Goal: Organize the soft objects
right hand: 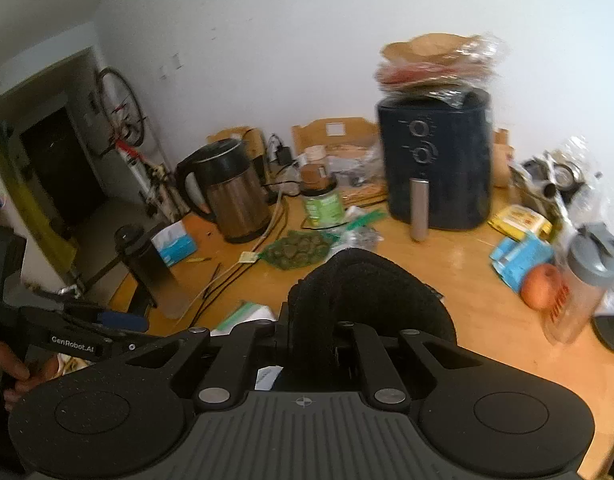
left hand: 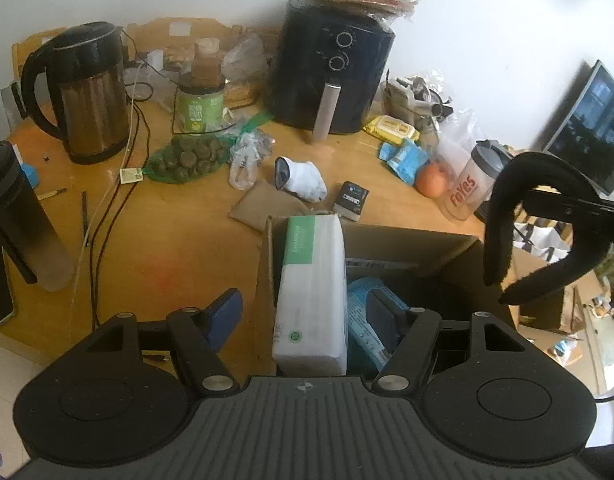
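On the left, my left tongs (left hand: 303,316) stand spread over the cardboard box (left hand: 411,240) at the tabletop (left hand: 175,256) edge, pinching nothing; the white tissue pack (left hand: 311,292) and a blue pack (left hand: 363,320) already lie inside. A white sock (left hand: 305,180) waits beyond the box. To the right, my right tongs (right hand: 331,320) are pressed together on the black neck pillow (right hand: 371,292), I judge bound for the box next.

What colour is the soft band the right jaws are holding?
Black all over, with no pattern. The soft band shows best in the left wrist view, curved over the cardboard box.
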{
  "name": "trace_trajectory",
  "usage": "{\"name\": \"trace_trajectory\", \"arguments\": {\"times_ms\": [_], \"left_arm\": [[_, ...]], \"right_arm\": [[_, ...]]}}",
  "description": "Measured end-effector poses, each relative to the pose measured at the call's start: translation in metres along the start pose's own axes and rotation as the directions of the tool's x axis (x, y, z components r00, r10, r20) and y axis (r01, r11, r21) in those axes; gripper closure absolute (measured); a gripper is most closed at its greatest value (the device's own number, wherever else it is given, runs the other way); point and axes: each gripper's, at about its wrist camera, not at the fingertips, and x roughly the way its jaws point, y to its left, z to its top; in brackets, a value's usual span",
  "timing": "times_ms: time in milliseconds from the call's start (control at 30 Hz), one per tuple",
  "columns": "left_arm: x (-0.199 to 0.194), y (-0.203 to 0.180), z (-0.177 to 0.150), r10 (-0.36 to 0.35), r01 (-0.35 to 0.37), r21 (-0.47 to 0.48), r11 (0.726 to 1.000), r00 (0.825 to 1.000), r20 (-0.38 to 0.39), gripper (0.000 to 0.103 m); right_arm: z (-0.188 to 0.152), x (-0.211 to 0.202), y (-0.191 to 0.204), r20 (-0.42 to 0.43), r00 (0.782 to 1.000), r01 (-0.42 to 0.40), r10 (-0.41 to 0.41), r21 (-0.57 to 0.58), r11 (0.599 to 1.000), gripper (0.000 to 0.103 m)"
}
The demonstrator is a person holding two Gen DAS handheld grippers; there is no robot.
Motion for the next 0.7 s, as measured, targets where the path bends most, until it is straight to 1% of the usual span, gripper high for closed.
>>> {"name": "trace_trajectory", "arguments": {"times_ms": [33, 100, 167, 200, 233, 267, 300, 467, 700], "left_arm": [[-0.001, 0.0, 0.0, 0.003, -0.003, -0.001, 1.0, 1.0, 0.004, 0.035], [-0.002, 0.0, 0.001, 0.006, -0.006, -0.004, 1.0, 1.0, 0.009, 0.035], [-0.003, 0.001, 0.001, 0.012, -0.012, -0.008, 1.0, 1.0, 0.011, 0.035], [-0.004, 0.001, 0.001, 0.015, -0.015, -0.009, 1.0, 1.0, 0.013, 0.035], [-0.005, 0.002, 0.001, 0.019, -0.019, -0.012, 1.0, 1.0, 0.014, 0.035], [-0.005, 0.003, 0.001, 0.022, -0.022, -0.015, 1.0, 1.0, 0.015, 0.035], [-0.006, 0.003, 0.002, 0.027, -0.026, -0.018, 0.999, 1.0, 0.016, 0.035], [-0.007, 0.007, 0.004, 0.051, -0.05, -0.027, 0.998, 0.999, 0.012, 0.035], [-0.005, 0.009, 0.011, 0.073, -0.073, -0.019, 0.997, 0.997, 0.001, 0.035]], "right_arm": [[0.001, 0.004, 0.004, -0.015, 1.0, -0.018, 0.018, -0.01, 1.0, 0.088], [0.004, 0.012, 0.015, -0.035, 0.998, -0.054, 0.053, -0.039, 0.998, 0.076], [0.003, 0.013, 0.022, -0.023, 0.996, -0.085, 0.084, -0.054, 0.995, 0.032], [0.002, 0.014, 0.024, -0.017, 0.995, -0.099, 0.098, -0.063, 0.993, 0.024], [0.001, 0.014, 0.025, -0.011, 0.996, -0.094, 0.094, -0.07, 0.993, 0.016], [-0.001, 0.014, 0.026, -0.01, 0.996, -0.086, 0.085, -0.076, 0.993, 0.012], [-0.002, 0.015, 0.024, -0.019, 0.996, -0.084, 0.083, -0.076, 0.994, 0.011], [-0.012, 0.019, 0.01, -0.057, 0.997, -0.045, 0.043, -0.041, 0.998, 0.0], [-0.024, 0.018, -0.006, -0.08, 0.997, 0.017, -0.015, 0.021, 1.0, 0.0]]}}
